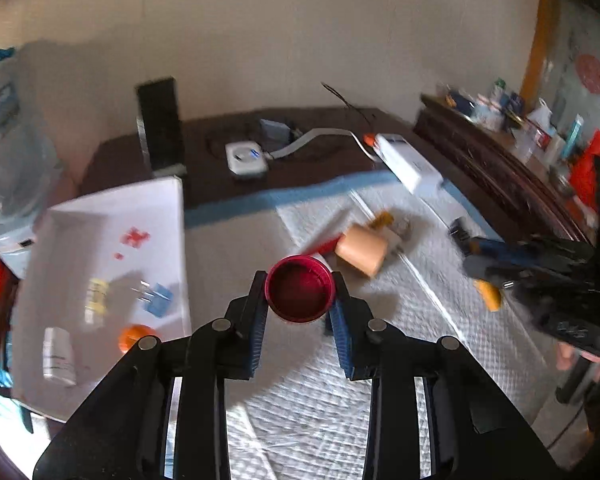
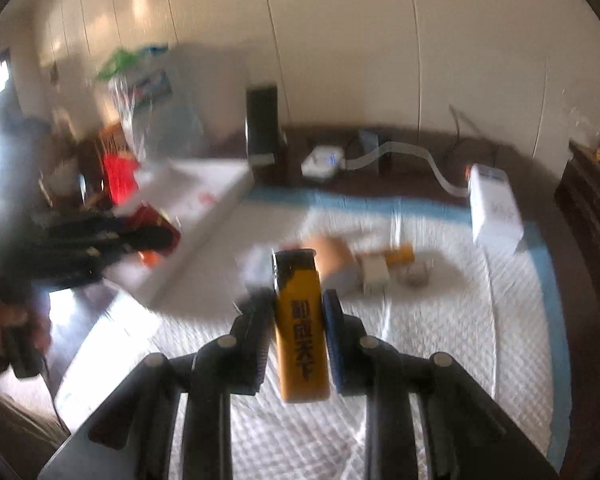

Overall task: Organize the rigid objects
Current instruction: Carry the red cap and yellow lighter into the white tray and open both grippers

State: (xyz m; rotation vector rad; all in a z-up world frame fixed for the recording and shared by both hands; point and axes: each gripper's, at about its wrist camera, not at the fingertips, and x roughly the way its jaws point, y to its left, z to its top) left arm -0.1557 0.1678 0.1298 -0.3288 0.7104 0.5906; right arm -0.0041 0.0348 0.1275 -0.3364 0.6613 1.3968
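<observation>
Black fingers (image 1: 256, 312), blue pads (image 1: 342, 336), silver pivots

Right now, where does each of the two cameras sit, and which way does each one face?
Left wrist view: sits on the left gripper, facing down its fingers, clamped on a round dark red cap, toward the white box lid; the right gripper shows too.
Right wrist view: sits on the right gripper, clamped on a yellow rectangular lighter, facing the quilted white pad; a hand shows at left.
Shared: the tan roll and the tall black box.
</observation>
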